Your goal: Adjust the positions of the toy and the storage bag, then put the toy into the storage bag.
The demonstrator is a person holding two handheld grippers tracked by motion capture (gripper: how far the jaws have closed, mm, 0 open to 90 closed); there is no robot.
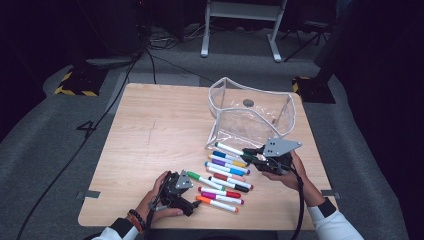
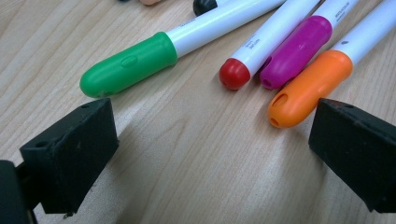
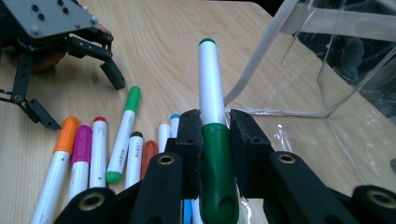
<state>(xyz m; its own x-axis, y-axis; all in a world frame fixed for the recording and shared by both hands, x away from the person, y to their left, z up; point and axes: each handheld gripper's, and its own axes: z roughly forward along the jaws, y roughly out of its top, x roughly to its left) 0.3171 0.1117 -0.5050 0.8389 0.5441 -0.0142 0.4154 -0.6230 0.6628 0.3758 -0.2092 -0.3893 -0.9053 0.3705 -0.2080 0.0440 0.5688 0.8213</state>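
one dark green marker (image 3: pixel 212 154) clamped (eight loose markers (image 1: pixel 223 181)).

The table (image 1: pixel 155 125) under my hands is pale wood with fine grain, smooth and matt. My markers (image 1: pixel 226 172) are glossy plastic, white barrels with bright caps. The pouch (image 1: pixel 250 117) at upper right of the high view is clear shiny plastic with pale cloth edging. My right gripper (image 3: pixel 215 126) has matt black, slightly rough pads.
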